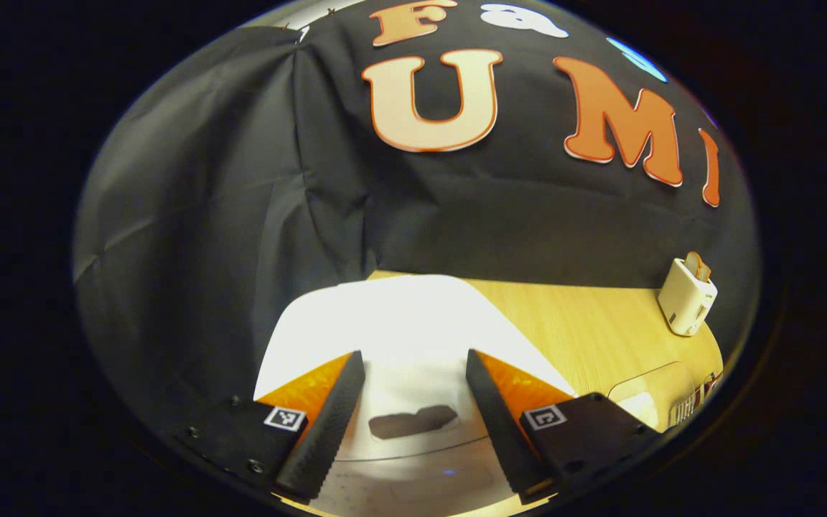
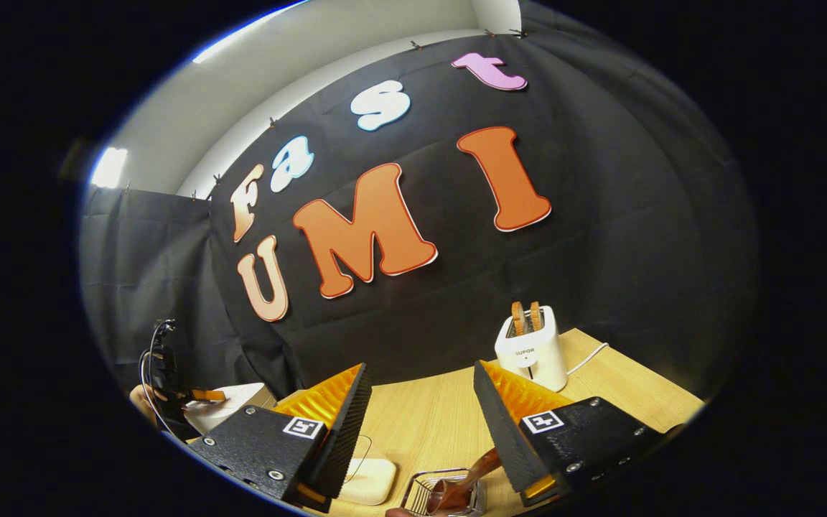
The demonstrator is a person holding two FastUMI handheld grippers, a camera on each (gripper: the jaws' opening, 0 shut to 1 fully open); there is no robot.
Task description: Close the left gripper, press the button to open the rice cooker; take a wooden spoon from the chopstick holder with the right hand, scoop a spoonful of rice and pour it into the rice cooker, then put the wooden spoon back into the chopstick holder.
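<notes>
- Left gripper (image 1: 413, 413), jaws spread, hovers over the white rice cooker (image 1: 413, 323) at lower centre.
- Right gripper (image 2: 421, 424) spread wide; wooden spoon (image 2: 467, 477), apparently in the wire chopstick holder (image 2: 421, 495), bottom centre.
- Toaster (image 2: 530, 348) right of centre.

White rice cooker (image 1: 413, 323) lid shut; brown wooden spoon (image 2: 465, 480) tilted in wire chopstick holder (image 2: 424, 495)

In the left gripper view the white rice cooker (image 1: 413, 337) fills the lower centre, blocking passage ahead; bare table (image 1: 586, 323) lies open to its right up to the toaster (image 1: 686, 298) at the right edge. In the right gripper view, open tabletop runs through the lower centre, with the wire chopstick holder (image 2: 449, 492) at the bottom.
</notes>
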